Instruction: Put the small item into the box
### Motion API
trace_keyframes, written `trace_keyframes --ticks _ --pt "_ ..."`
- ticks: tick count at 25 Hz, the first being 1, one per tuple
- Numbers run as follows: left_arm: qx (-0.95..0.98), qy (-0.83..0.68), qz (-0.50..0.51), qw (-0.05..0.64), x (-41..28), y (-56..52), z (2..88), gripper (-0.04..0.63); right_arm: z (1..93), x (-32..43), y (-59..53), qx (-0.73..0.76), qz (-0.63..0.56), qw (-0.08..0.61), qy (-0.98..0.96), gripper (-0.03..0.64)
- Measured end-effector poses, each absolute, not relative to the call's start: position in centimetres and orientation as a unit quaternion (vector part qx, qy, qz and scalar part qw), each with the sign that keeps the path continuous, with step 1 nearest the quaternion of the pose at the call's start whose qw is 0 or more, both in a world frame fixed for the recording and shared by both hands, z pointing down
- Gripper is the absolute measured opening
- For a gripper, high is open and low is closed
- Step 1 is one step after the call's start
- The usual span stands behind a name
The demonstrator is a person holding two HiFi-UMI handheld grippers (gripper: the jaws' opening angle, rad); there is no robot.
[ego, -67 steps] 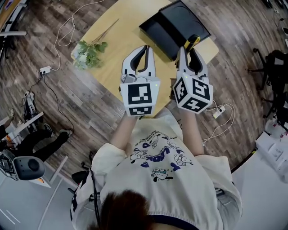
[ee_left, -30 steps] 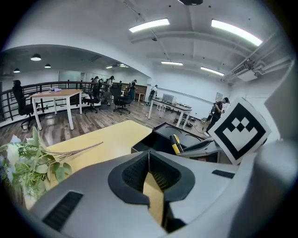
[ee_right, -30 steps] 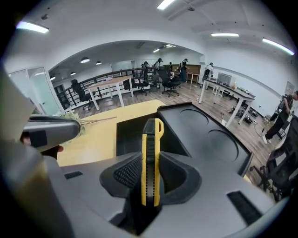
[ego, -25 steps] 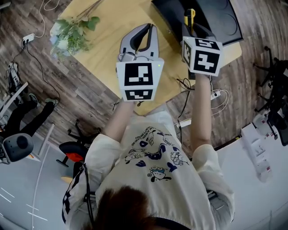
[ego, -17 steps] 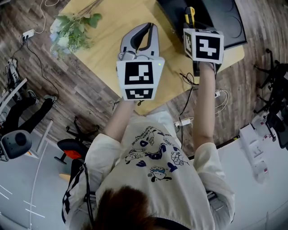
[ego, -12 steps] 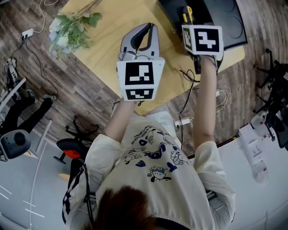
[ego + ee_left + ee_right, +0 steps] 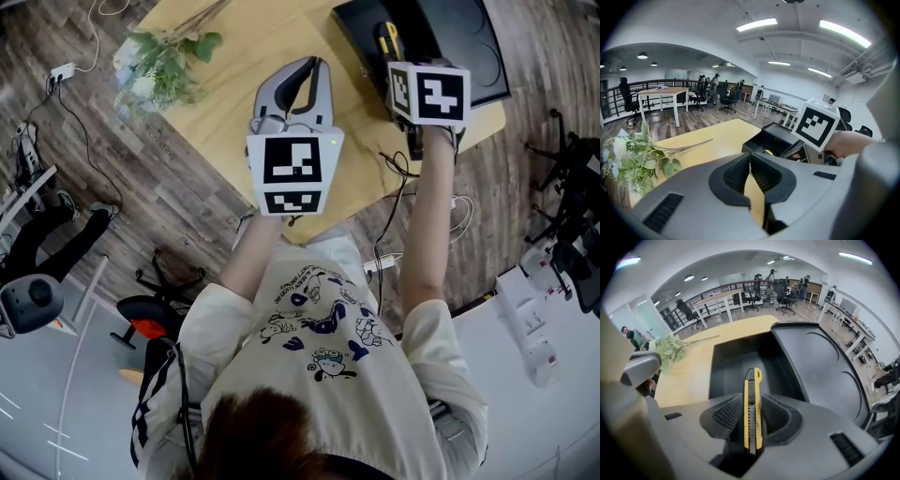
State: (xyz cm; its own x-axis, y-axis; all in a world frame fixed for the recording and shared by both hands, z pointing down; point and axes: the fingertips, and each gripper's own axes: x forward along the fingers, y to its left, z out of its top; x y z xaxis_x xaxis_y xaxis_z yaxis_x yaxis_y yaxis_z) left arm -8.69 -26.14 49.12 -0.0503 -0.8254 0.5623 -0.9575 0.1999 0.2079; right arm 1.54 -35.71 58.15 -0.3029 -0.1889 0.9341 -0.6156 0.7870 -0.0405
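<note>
A yellow-and-black utility knife (image 7: 752, 408) stands upright between the jaws of my right gripper (image 7: 752, 401), its tip pointing into the open black box (image 7: 733, 364). Those jaws are opening, and the pads stand just off the knife's sides. In the head view the knife (image 7: 386, 37) lies over the box (image 7: 361, 28), ahead of the right gripper (image 7: 401, 66). My left gripper (image 7: 314, 66) hovers over the yellow table (image 7: 234, 56) to the left of the box. Its pads (image 7: 740, 171) meet with nothing between them.
The box's lid (image 7: 820, 371) lies folded open to the right. A bunch of artificial flowers (image 7: 164, 66) lies at the table's far left. Cables (image 7: 394, 178) hang past the table's near edge. Office desks and chairs stand in the background.
My right gripper has carried the knife forward from the table's near side to above the box, then held there. The left gripper has barely moved.
</note>
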Motion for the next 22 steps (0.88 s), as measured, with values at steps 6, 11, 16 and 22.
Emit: trace_keyframes --ticks 6,11,16,22 --pt "0.636 -0.714 0.1 0.274 -8.6 -26.1 46.3 0.023 50.8 1.8 -35.1 0.329 0.179 0.417 -0.828 0.092" --pt "0.657 -0.711 0.087 0.235 -7.9 -26.2 41.9 0.023 43.7 2.4 -32.6 0.38 0.174 0.284 -0.863 0.066" --pt "0.686 -0.697 0.069 0.197 -6.6 -26.0 37.6 0.023 37.6 3.4 -30.5 0.43 0.156 0.191 -0.868 0.051" --pt "0.711 -0.685 0.058 0.147 -4.8 -25.1 32.5 0.023 32.3 4.9 -28.6 0.482 0.112 0.127 -0.86 0.044"
